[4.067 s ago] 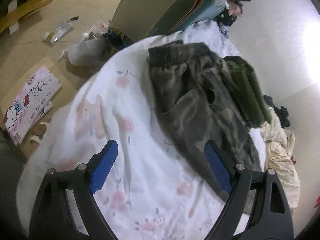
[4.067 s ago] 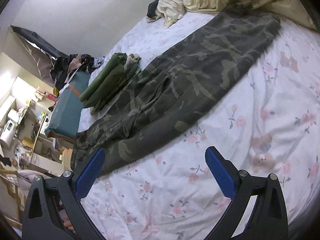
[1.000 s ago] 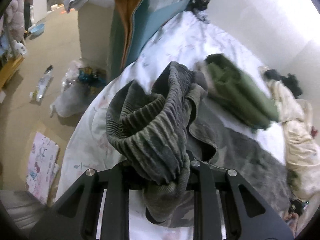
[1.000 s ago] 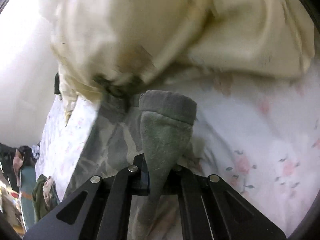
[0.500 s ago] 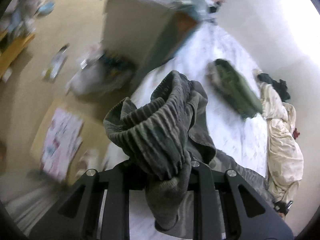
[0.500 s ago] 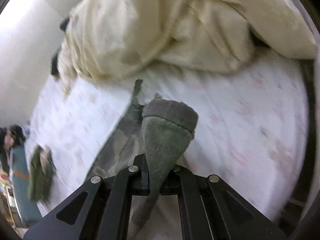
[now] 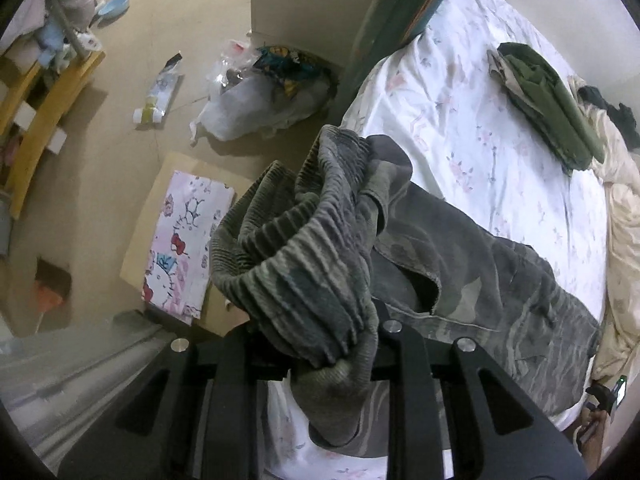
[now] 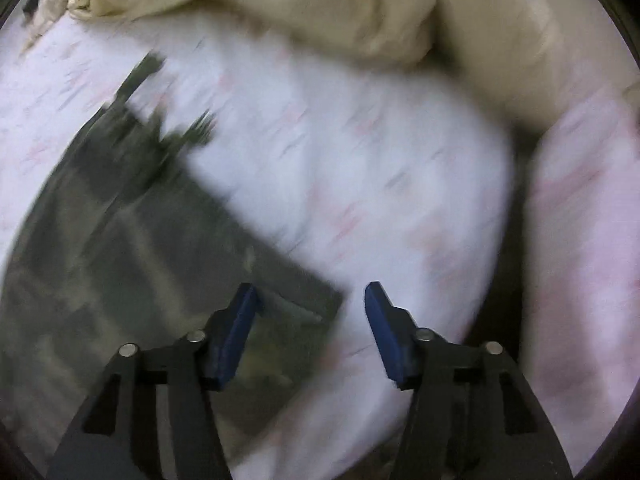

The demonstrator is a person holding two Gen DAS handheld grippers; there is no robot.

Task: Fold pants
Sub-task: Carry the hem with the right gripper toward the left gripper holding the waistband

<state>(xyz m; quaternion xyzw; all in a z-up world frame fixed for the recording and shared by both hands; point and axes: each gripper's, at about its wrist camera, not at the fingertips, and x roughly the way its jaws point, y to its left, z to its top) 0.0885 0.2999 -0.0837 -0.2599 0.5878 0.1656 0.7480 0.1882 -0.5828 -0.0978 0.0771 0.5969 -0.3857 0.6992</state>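
Note:
The camouflage pants (image 7: 480, 280) lie across the floral bed sheet (image 7: 460, 128). My left gripper (image 7: 320, 344) is shut on their ribbed waistband (image 7: 304, 248), bunched and lifted near the bed's edge. In the blurred right wrist view, my right gripper (image 8: 312, 320) is open and empty just above the sheet. The pant leg end (image 8: 160, 248) lies flat under its left finger (image 8: 236, 332).
Folded green clothes (image 7: 548, 100) lie at the far side of the bed. A cream duvet (image 8: 400, 12) is heaped past the leg end. Off the bed are a plastic bag (image 7: 260, 96), a cartoon-print box (image 7: 184, 240) and a wooden rack (image 7: 44, 108).
My right gripper has opened and let go of the pant leg cuff, which now lies on the sheet. My left gripper keeps hold of the waistband and has shifted toward the bed's edge.

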